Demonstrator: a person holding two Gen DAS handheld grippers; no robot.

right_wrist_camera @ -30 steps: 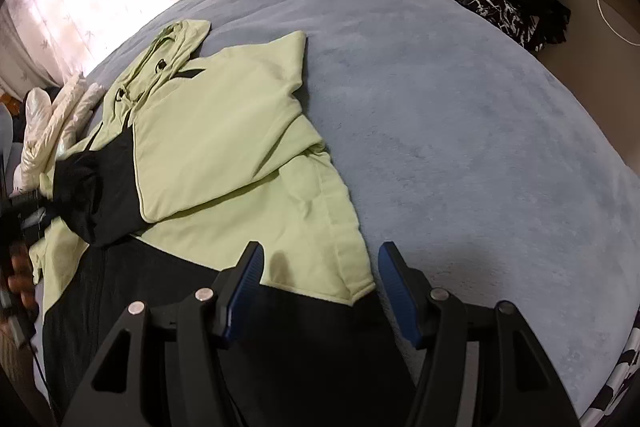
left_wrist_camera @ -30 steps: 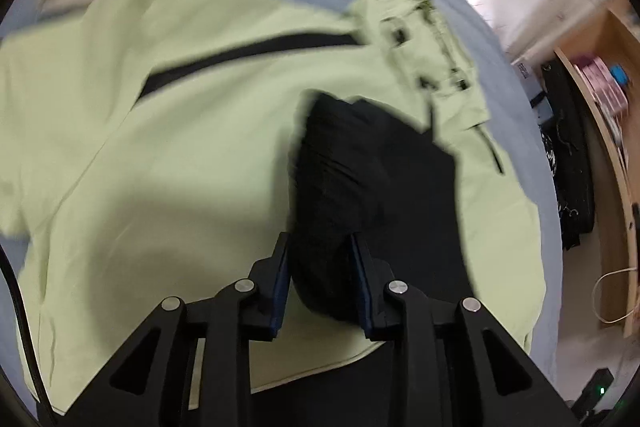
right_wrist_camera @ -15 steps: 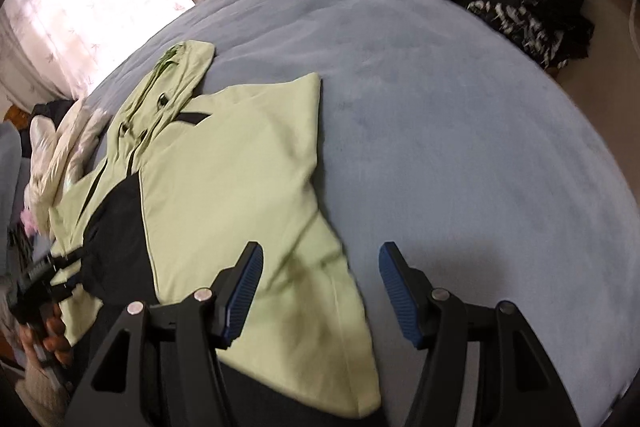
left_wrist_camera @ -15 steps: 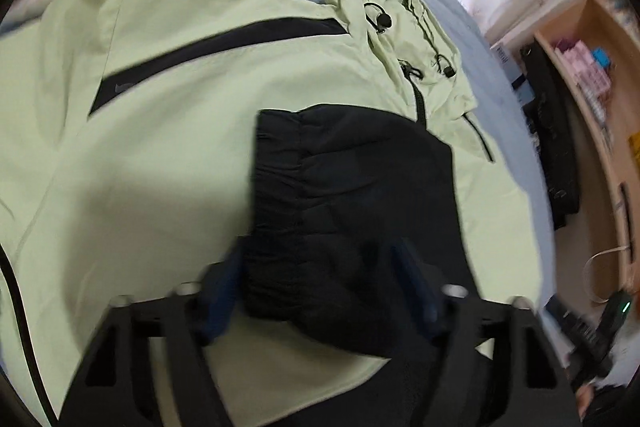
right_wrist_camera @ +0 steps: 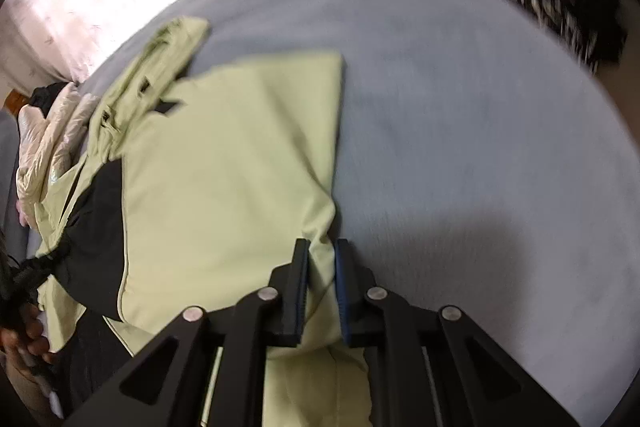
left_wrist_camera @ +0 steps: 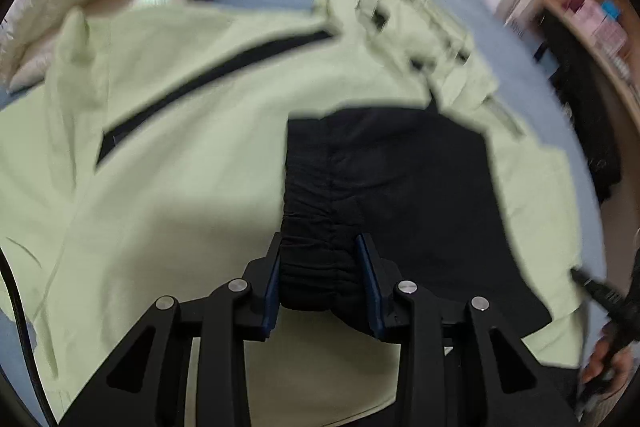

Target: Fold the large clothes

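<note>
Two grippers gripped one jacket (left_wrist_camera: 168,163) on the bed (right_wrist_camera: 460,99): left gripper (left_wrist_camera: 320,275) clenched on the black cuff (left_wrist_camera: 320,227), right gripper (right_wrist_camera: 322,267) pinching the green side edge. The fabric looked soft, light and probably slippery, best held at cuffs and hems.

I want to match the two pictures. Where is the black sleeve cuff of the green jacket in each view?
Left wrist view: the black sleeve cuff is at lower centre, clamped between the left gripper fingers.
Right wrist view: the black sleeve cuff is at the left edge, lying over the green jacket.
Shared landmark: the jacket hood, at the top of the jacket in both views.
</note>
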